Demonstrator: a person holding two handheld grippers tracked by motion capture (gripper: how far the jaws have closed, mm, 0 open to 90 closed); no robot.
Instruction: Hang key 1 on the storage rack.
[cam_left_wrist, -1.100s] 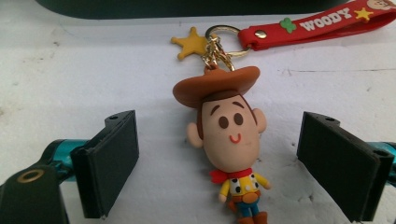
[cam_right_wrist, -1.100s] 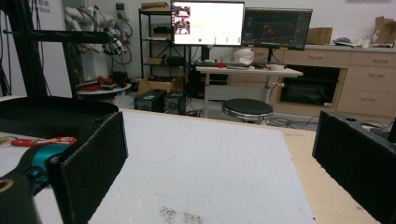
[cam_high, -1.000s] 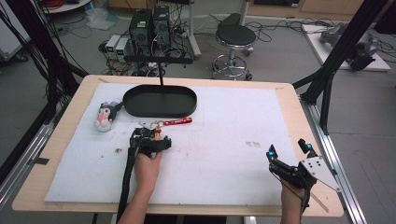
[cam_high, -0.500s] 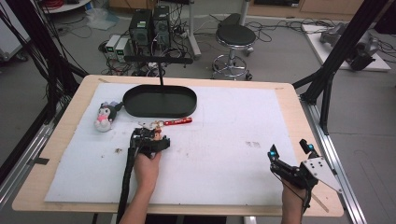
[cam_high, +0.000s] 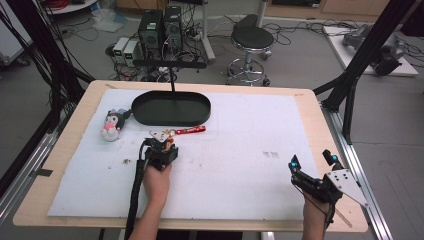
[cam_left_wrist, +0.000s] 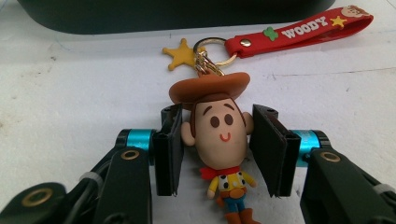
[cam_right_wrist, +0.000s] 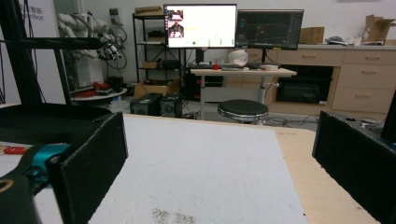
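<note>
The left tongs (cam_left_wrist: 219, 154) have just been closing around the small rubber cowboy figure keychain (cam_left_wrist: 220, 154), and their black pads now stand at both sides of its head, the left pad at the ear, the right a hair off the other cheek (whether they truly press is hard to tell). The figure lies on its back on the white foam mat (cam_high: 240, 150) covering the wooden bench (cam_high: 310, 105), its brown hat pointing away from the tongs. From the hat a gold ring leads to a yellow star charm (cam_left_wrist: 181, 55) and a red rubber strap (cam_left_wrist: 299, 31). Just beyond lies the black oval tray (cam_high: 171, 108), with a pink-and-black plush toy (cam_high: 111, 127) to its left. The right tongs (cam_high: 311, 161) gape open, holding nothing, near the bench's right edge.
</note>
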